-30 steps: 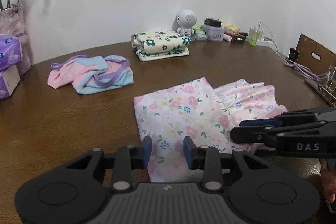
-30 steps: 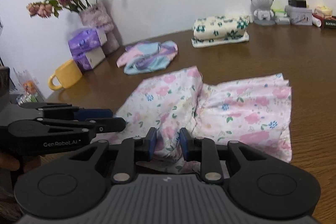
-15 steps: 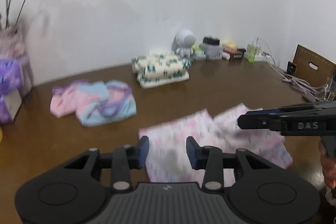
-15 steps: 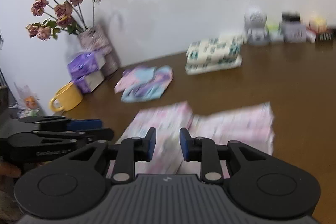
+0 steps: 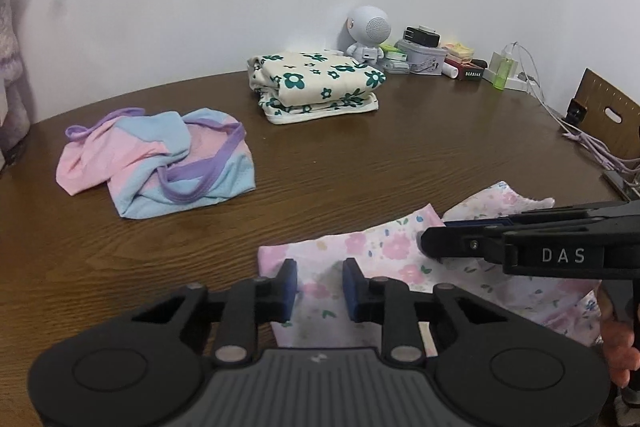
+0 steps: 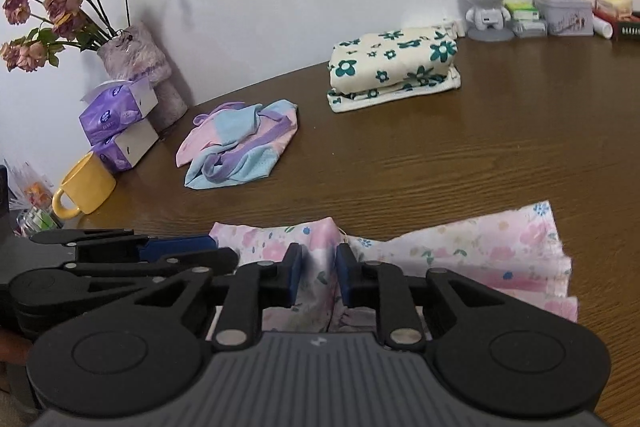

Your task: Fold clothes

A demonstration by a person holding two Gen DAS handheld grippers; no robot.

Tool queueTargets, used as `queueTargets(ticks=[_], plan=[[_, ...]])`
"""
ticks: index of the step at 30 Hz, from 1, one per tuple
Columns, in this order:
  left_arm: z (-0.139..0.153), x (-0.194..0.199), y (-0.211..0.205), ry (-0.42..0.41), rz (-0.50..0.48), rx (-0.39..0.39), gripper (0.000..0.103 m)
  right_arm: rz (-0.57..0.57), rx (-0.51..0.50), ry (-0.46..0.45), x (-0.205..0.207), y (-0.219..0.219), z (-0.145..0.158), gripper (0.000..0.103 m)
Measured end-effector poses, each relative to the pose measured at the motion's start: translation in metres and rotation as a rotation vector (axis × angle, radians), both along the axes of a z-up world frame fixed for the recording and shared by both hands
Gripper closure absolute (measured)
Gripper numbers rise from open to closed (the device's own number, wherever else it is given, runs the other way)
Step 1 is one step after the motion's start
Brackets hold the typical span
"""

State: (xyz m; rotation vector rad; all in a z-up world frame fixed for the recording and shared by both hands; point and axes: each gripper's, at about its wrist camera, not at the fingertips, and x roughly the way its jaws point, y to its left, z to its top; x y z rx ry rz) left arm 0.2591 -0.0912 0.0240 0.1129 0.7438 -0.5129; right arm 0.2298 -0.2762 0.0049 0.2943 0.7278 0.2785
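We show the pink floral garment (image 5: 404,267) on the counter (image 5: 360,163), on the near side of the folded green-flowered stack (image 5: 316,83). A second ago it lay well forward of both claws, a broad panel spread flat with a ruffled part beside it. Now only its far edge shows past the fingers, and both views sit lower and closer over it. We read this as both claws having closed in on the near hem, so the next fold is about to be gripped rather than already laid.

Left claw (image 5: 320,285): jaws apart by a moderate gap, blue pads either side of flat cloth. The fabric passes under and between them; we cannot tell whether the pads touch it, and nothing is pinched.

Right claw (image 6: 318,277): jaws likewise apart, with a raised ridge of the garment (image 6: 320,247) standing in the gap. The ridge lies close to both pads, yet the fingers have not met on it.

The pastel pink-and-blue garment (image 5: 160,159), unfolded, lies left of the stack; the yellow mug (image 6: 86,187) stands farther left still, beside the tissue boxes (image 6: 118,125). We judge that this pastel piece remains to be done after the floral one.
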Motion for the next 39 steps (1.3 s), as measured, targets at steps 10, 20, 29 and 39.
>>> queueTargets(ticks=[10, 20, 29, 39], plan=[[0.015, -0.032, 0.02, -0.01, -0.006, -0.034, 0.063, 0.027, 0.034, -0.085, -0.04, -0.008, 0.019, 0.076], [0.007, -0.043, 0.025, 0.023, 0.017, -0.058, 0.063, 0.057, -0.004, -0.039, -0.049, 0.002, 0.002, 0.076], [0.005, -0.054, 0.071, 0.217, 0.16, -0.321, 0.055, 0.033, 0.029, -0.073, -0.065, -0.019, 0.007, 0.076], [-0.008, -0.047, 0.069, 0.278, 0.222, -0.394, 0.055, 0.065, -0.013, -0.05, -0.068, -0.015, -0.003, 0.076]])
